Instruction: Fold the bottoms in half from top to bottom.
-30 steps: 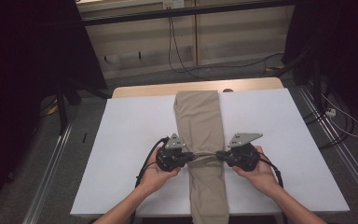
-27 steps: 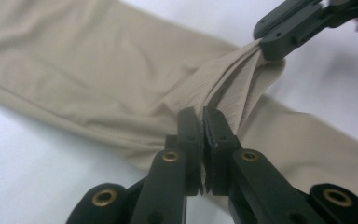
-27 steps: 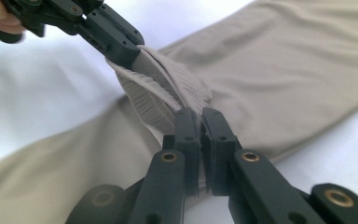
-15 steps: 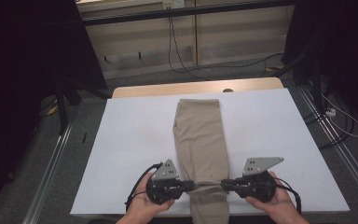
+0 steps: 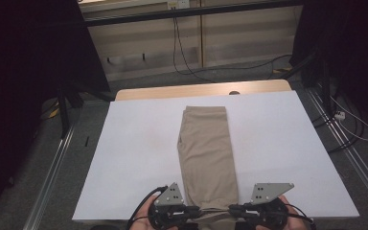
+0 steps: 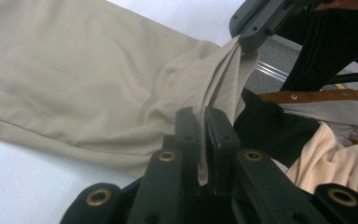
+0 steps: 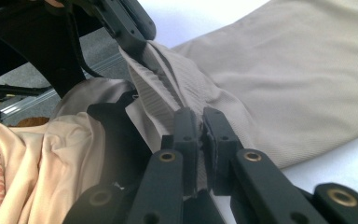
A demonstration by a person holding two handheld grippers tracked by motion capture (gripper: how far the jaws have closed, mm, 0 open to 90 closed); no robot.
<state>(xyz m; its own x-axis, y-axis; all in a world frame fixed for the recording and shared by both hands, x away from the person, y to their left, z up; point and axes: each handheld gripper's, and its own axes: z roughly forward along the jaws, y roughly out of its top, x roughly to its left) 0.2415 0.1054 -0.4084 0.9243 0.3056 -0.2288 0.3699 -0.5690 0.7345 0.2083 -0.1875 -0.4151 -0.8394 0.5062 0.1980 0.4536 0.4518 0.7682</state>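
Beige trousers [image 5: 206, 153], folded into a long strip, lie down the middle of the white table [image 5: 278, 143]. Their near end is bunched at the table's front edge between my two grippers. My left gripper [image 5: 197, 210] is shut on that end from the left. Its jaws have just been opening slightly, with a fold of cloth [image 6: 74, 84] still pinched in the left gripper [image 6: 200, 116]. My right gripper [image 5: 231, 209] grips the same end from the right, and the right gripper [image 7: 199, 116] is shut on the ribbed hem of the trousers [image 7: 307, 84]. Each gripper view shows the opposite gripper's jaws clamped on the cloth.
A wooden strip [image 5: 201, 90] runs along the table's far edge. Metal rails [image 5: 52, 163] flank the table, and cables [image 5: 350, 120] lie on the floor at the right and behind. The person's light shirt [image 6: 335, 154] is close behind the grippers.
Both grippers have moved from mid-table to the front edge, towards the person. They dragged the trousers with them, so the far end has slid back from the table's far edge.
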